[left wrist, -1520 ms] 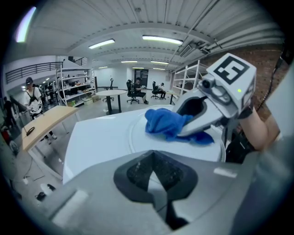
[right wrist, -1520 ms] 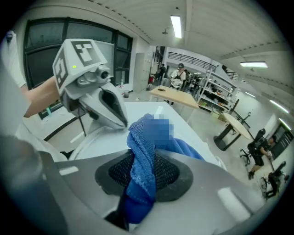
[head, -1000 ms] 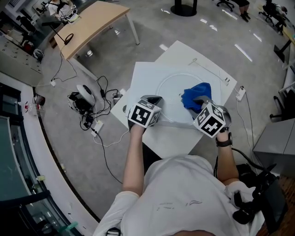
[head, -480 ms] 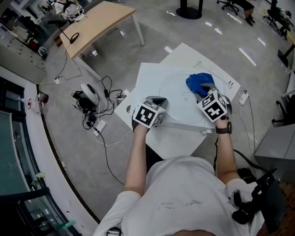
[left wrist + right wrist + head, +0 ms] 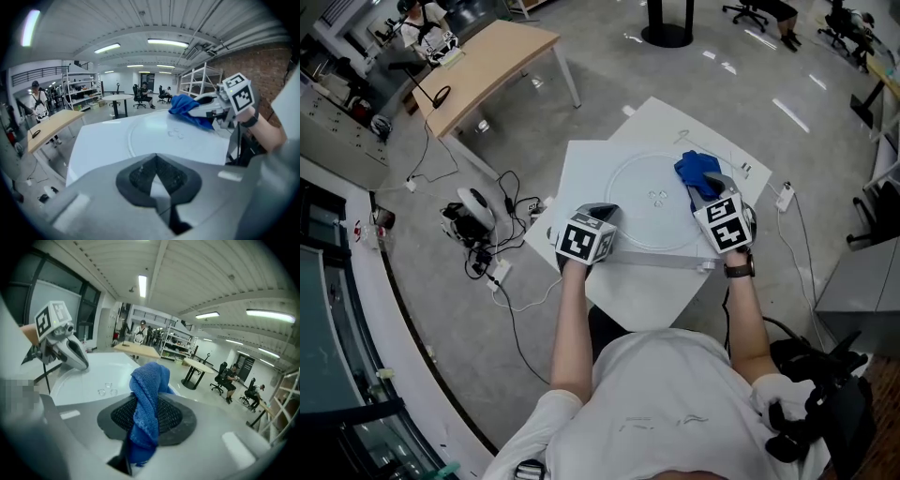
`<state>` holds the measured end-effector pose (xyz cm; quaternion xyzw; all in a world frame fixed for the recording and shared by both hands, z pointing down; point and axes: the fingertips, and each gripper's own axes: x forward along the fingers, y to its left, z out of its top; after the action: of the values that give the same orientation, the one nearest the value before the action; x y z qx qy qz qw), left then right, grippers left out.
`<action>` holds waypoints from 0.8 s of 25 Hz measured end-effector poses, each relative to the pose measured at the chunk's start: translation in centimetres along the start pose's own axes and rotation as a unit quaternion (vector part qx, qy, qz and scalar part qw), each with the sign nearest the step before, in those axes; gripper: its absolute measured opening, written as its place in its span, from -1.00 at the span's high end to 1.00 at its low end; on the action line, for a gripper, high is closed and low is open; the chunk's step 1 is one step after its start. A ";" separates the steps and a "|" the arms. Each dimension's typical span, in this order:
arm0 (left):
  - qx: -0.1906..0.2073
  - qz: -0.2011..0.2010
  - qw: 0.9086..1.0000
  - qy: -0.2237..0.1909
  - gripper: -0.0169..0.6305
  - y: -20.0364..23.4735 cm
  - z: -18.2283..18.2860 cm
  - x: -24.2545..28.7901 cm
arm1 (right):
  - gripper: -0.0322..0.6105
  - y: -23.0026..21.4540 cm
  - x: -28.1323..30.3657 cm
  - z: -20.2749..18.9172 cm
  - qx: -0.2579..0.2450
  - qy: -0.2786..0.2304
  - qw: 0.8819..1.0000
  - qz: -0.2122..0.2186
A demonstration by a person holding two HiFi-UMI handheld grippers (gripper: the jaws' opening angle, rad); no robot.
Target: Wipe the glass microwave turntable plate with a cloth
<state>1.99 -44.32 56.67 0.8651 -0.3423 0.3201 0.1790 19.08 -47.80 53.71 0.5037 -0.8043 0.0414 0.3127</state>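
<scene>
Cloth: solid blue knit, at the turntable plate's right rim. Plate: colourless glass (table beneath shows white). Left gripper and right gripper: grey, cubes carrying black-and-white square markers.

White table, glass turntable plate flat on it.
</scene>
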 end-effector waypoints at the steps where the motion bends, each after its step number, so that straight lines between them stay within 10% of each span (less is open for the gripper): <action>1: 0.003 0.015 1.000 -0.012 0.95 0.1 0.1 -0.2 | 0.59 0.2 -0.7 0.5 0.018 -0.029 0.999 -0.001; 10: 0.043 0.134 0.977 -0.163 0.94 -2.5 1.2 -6.3 | 0.59 3.4 -9.4 4.8 0.123 -0.238 0.963 0.033; 20: 0.092 0.133 0.933 -0.321 0.94 -8.3 3.7 -13.0 | 0.59 9.6 -16.2 6.1 0.109 -0.295 0.949 0.027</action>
<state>2.12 -34.26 44.41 0.8810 -0.4624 0.0760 -0.0653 13.01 -32.70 42.33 0.5022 -0.8647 -0.0127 0.0032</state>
